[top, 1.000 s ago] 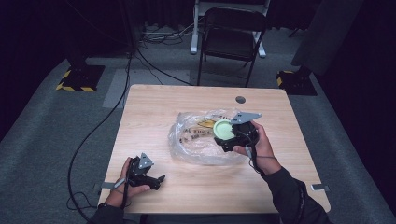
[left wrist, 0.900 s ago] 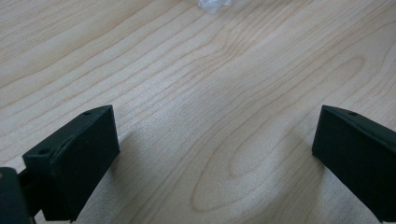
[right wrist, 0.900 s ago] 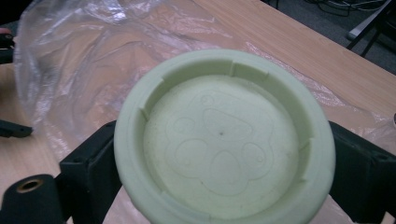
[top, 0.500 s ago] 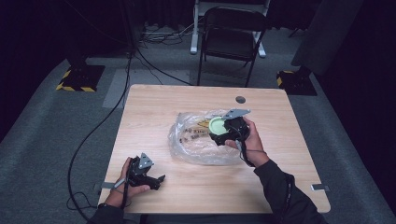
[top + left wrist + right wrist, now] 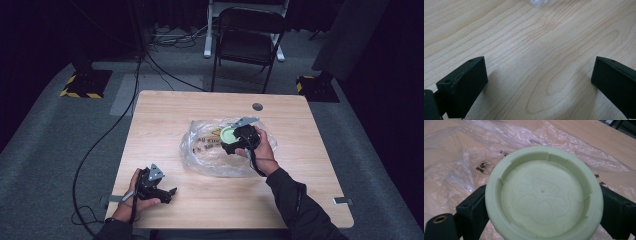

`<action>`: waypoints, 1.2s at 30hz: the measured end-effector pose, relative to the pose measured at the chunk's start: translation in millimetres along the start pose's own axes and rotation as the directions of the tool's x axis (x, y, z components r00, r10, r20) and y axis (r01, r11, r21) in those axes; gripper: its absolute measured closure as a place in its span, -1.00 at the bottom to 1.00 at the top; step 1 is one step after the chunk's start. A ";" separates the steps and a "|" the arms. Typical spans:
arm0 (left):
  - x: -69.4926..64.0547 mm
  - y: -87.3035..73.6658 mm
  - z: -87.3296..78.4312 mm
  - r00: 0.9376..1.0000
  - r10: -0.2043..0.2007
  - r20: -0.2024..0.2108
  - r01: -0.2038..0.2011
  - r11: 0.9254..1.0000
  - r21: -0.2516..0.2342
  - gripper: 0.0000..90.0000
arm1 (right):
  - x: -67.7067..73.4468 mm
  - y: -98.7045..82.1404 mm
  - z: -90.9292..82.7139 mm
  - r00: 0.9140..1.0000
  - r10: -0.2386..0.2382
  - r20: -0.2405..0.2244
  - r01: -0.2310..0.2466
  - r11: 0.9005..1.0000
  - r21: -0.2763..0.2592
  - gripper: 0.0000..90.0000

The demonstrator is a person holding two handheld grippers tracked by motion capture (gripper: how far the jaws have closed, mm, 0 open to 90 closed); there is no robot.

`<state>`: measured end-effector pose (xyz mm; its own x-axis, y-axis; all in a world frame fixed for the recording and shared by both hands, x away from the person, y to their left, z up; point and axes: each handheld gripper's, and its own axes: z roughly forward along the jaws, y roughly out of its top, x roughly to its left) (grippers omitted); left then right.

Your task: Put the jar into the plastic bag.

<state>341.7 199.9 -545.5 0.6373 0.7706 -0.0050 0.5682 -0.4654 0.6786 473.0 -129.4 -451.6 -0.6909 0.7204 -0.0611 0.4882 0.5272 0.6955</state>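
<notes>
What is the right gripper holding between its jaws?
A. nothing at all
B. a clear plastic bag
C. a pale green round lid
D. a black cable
C: in the right gripper view, the right gripper has its two black jaws closed on the sides of a pale green round lid, held above the clear plastic bag.

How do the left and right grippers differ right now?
The left gripper is empty, jaws wide apart over bare table; the right gripper is shut on a pale green round lid. The left gripper sits at the table's near edge, apart from the clear plastic bag; the right gripper is over that bag. Shared: both are black, two-jawed, each held in a hand.
</notes>
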 end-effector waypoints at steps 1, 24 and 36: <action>0.0 0.0 0.0 1.000 0.000 0.000 0.000 1.000 0.000 -0.99 | 0.2 -0.4 2.0 1.000 0.001 -0.002 -0.001 1.000 0.001 -0.75; 0.0 0.0 0.0 1.000 0.000 0.000 0.000 1.000 0.000 -0.99 | 1.6 -13.4 34.4 1.000 0.028 0.014 -0.029 0.993 0.110 -0.75; 0.0 0.0 0.0 1.000 0.000 0.000 0.000 1.000 0.000 -0.99 | -1.6 -16.2 35.2 1.000 0.029 -0.011 -0.027 0.990 0.141 -0.76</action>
<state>341.7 199.9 -545.5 0.6372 0.7707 -0.0051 0.5682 -0.4653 0.6787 485.0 -123.2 -487.9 -0.6822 0.7304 -0.0334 0.5767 0.5657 0.5894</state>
